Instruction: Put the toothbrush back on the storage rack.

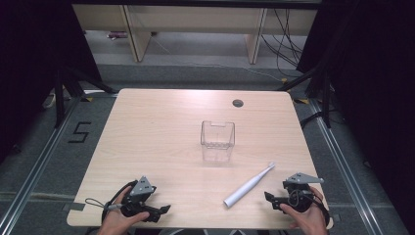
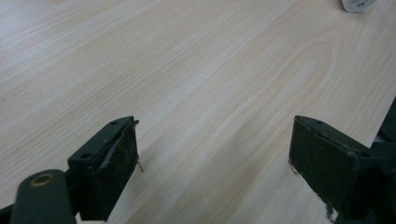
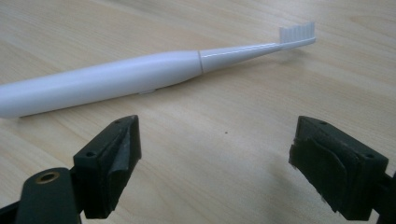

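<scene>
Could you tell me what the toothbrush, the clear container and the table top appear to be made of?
The toothbrush looks like smooth, glossy white plastic: soft highlights run along its body. The container seems to be clear, hard plastic, as the table shows through its walls. The table top shows pale wood grain with a matte sheen, likely a laminate.

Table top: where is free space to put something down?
The table is bare left of the clear container and behind it up to the cable hole. It is tighter front right, between the electric toothbrush and right gripper.
</scene>
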`<action>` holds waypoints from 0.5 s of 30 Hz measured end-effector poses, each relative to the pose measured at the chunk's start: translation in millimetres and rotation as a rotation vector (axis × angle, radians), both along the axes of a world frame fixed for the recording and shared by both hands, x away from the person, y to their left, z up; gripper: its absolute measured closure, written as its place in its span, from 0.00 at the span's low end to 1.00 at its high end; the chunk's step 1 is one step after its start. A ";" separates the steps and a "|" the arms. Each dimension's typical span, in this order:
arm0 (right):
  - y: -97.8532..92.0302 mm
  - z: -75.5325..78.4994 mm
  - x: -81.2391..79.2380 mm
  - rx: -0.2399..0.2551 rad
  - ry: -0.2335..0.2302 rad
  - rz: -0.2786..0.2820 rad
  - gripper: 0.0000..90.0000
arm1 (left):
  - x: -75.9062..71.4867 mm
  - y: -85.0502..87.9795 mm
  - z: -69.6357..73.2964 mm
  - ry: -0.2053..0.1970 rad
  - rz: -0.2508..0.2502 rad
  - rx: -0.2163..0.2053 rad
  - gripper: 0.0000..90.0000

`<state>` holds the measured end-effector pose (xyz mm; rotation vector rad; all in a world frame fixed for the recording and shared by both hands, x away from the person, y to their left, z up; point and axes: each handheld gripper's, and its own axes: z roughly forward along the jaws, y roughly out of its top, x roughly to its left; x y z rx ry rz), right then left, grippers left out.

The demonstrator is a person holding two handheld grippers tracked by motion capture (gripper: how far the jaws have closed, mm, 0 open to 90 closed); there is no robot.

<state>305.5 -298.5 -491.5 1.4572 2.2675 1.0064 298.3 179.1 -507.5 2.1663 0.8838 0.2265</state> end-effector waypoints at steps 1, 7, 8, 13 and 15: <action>-0.4 0.2 -0.1 -0.007 -0.002 0.003 0.18 | 0.0 0.2 0.1 0.000 -0.001 0.000 0.17; -0.2 0.6 0.2 -0.003 -0.005 0.001 0.18 | 0.4 0.5 0.1 -0.003 -0.005 0.014 0.17; -0.1 2.3 0.5 -0.013 -0.006 0.007 0.18 | 0.8 1.1 0.2 0.004 -0.013 0.014 0.17; 0.7 4.2 2.1 -0.027 -0.041 0.028 0.19 | 1.4 0.8 -0.3 0.005 -0.010 0.012 0.17; 4.1 5.2 1.3 0.002 -0.031 0.024 0.20 | 1.8 1.0 -0.6 0.001 -0.005 0.018 0.16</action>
